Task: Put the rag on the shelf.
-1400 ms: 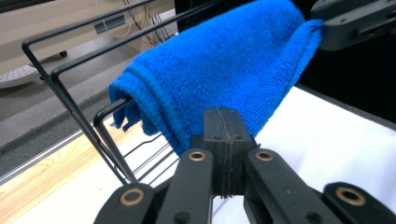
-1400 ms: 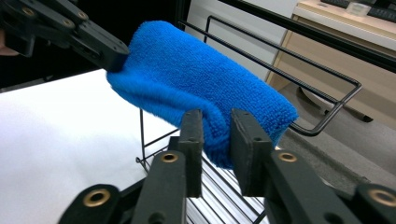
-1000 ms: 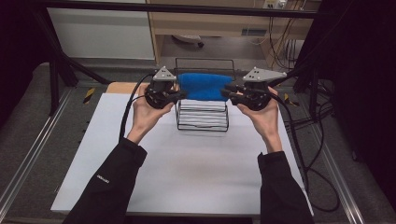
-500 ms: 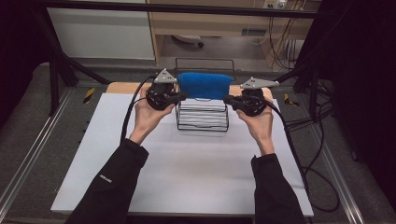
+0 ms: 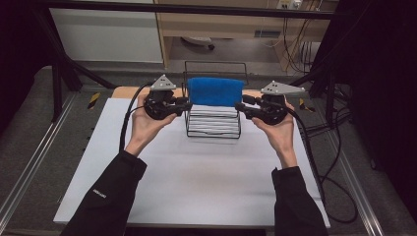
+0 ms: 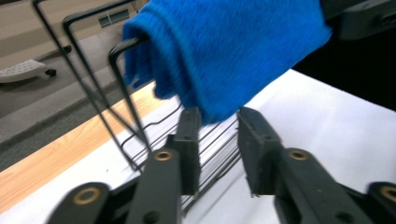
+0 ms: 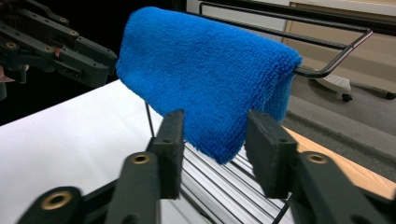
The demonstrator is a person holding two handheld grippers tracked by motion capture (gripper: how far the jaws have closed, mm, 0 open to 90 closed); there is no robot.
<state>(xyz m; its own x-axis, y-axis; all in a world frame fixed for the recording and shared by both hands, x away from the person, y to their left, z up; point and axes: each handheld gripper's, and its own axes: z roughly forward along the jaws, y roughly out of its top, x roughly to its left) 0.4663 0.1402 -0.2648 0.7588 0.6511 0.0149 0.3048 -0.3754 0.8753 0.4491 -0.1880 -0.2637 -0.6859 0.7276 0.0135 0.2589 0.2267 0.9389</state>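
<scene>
Nearest the camera in the high view, two dark sleeves come up from the bottom edge over the white table (image 5: pixel 196 187), forearms angled inward. Further up, the person's left hand (image 5: pixel 147 123) carries the left hand-held gripper (image 5: pixel 187 104), pointing right at the near left corner of a black wire rack (image 5: pixel 214 129). Mirror image on the other side: the right hand (image 5: pixel 278 130) carries the right hand-held gripper (image 5: pixel 240 107), pointing left at the rack's right side.

And the jaws have just been opening on both! In the left gripper view the left hand-held gripper (image 6: pixel 218 126) stands partly open, its two black pads apart with the lower hem of the blue towel (image 6: pixel 224 51) hanging just at the gap, the pads pressing on nothing. Same story in the right gripper view: the right hand-held gripper (image 7: pixel 212 135) is partly open, the towel's bottom corner dangling between the pad tips, clear daylight either side, no grip.

The blue towel (image 5: pixel 215 91) is folded over the rack's top bar, draped down front and back, sitting between the two tools. Beneath it the rack's slatted floor shows in pale stripes.

Beyond the rack, a strip of wooden table edge (image 5: pixel 125 91), then grey floor, a pale cabinet and tangled cables at the far right.
</scene>
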